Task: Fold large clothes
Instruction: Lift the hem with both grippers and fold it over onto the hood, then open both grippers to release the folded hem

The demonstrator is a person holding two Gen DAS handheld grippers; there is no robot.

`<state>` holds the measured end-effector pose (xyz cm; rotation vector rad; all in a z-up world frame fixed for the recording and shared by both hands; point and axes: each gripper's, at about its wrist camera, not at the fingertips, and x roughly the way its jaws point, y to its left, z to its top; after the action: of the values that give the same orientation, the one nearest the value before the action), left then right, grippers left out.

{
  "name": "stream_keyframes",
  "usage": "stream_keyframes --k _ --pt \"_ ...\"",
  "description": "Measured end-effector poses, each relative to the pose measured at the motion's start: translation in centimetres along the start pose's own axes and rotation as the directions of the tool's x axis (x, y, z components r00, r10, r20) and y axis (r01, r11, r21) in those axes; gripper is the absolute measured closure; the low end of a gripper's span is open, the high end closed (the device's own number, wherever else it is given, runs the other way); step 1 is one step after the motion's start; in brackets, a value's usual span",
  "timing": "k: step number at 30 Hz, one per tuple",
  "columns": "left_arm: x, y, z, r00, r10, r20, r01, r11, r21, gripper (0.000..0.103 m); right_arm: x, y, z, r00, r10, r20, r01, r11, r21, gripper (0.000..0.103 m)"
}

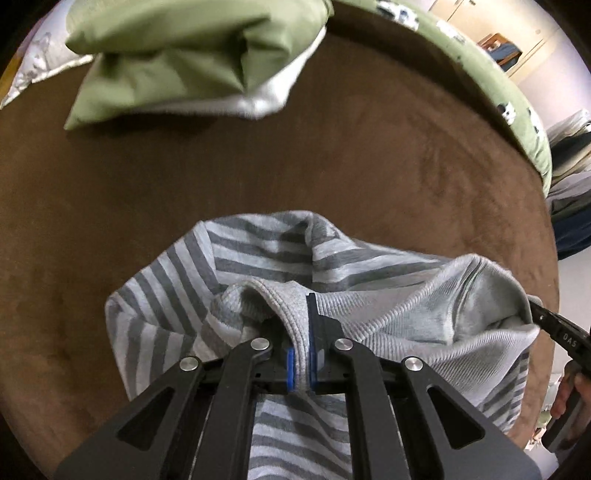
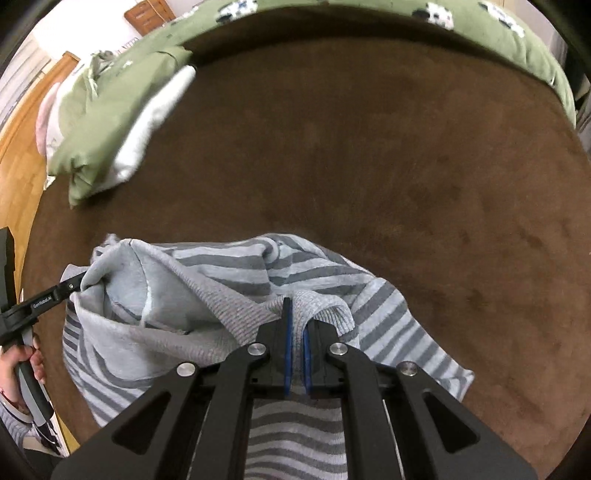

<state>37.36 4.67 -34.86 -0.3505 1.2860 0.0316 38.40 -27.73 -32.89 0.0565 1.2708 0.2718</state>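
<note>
A grey striped sweater with a ribbed grey hem hangs bunched over the brown bed cover. My left gripper is shut on the ribbed hem, fabric pinched between its blue pads. My right gripper is shut on the same hem further along; the sweater drapes between both. The right gripper shows at the right edge of the left wrist view, the left gripper at the left edge of the right wrist view, each biting the hem.
A green pillow with a white underside lies at the far left of the bed; it also shows in the right wrist view. A green patterned quilt runs along the far edge. Wooden floor lies left of the bed.
</note>
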Motion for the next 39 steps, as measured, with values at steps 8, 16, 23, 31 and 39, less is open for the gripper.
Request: stream_keyframes --k 8,16,23,31,39 --pt "1.1 -0.3 0.5 0.999 0.012 -0.031 -0.012 1.000 -0.009 0.094 1.0 -0.6 0.1 0.999 0.004 -0.032 -0.003 1.000 0.011 0.098" --pt "0.5 -0.3 1.1 1.000 0.004 -0.025 -0.005 1.000 -0.014 0.080 0.5 -1.1 0.6 0.998 0.052 -0.036 -0.049 0.996 0.074 0.092" --pt "-4.7 1.2 2.8 0.997 -0.009 0.076 0.009 1.000 -0.006 0.015 -2.4 -1.2 1.0 0.992 0.117 -0.046 -0.113 0.991 0.069 0.084" --pt "-8.5 1.4 1.7 0.997 0.028 0.070 -0.036 0.994 0.107 0.011 -8.2 -0.5 1.7 0.997 0.044 0.057 -0.041 0.998 -0.055 0.014" --pt "-8.3 0.5 -3.0 0.998 0.031 0.063 -0.037 0.994 0.105 0.007 -10.3 3.9 2.1 0.984 0.173 0.039 -0.149 0.924 -0.353 0.014"
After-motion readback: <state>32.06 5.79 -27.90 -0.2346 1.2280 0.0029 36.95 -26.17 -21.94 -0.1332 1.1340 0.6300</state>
